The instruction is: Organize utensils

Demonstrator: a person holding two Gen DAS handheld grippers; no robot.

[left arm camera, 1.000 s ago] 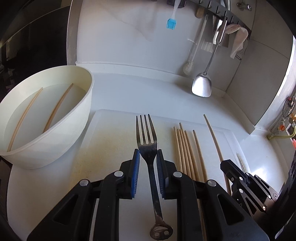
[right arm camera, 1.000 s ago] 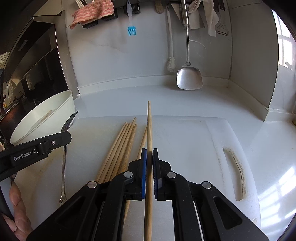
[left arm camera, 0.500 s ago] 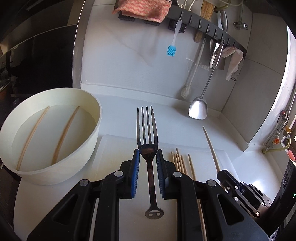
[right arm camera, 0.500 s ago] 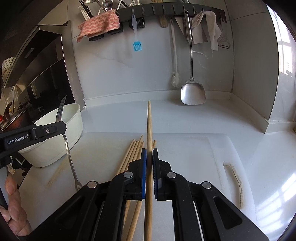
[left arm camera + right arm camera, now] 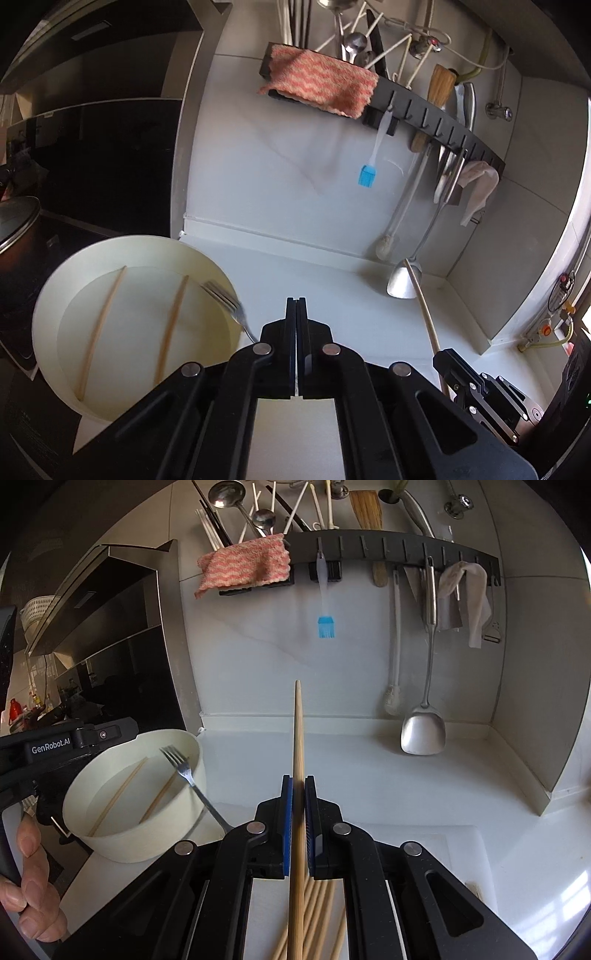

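My left gripper (image 5: 296, 306) is shut, its jaws pressed together with nothing between them. The metal fork (image 5: 231, 306) is out of it, blurred, just to its left. Its tines (image 5: 173, 755) hang over the rim of the white bowl (image 5: 48, 306) and its handle slopes down behind the grippers. Two chopsticks (image 5: 101, 325) lie in the bowl. My right gripper (image 5: 298, 786) is shut on one long wooden chopstick (image 5: 298, 731), held above the counter and pointing at the back wall. Several loose chopsticks (image 5: 317, 904) lie on the white cutting board (image 5: 424, 845) below it.
A black wall rail (image 5: 406, 546) carries a pink cloth (image 5: 243, 568), a blue brush (image 5: 326, 626) and a metal spatula (image 5: 423, 734). A dark range hood (image 5: 110, 602) and a pot (image 5: 14, 229) stand at the left. A hand (image 5: 33, 886) grips the left tool.
Both grippers have risen from the cutting board. The fork has left the left gripper's jaws, which have closed, and now sits tilted at the bowl's rim. The right gripper still holds its chopstick.
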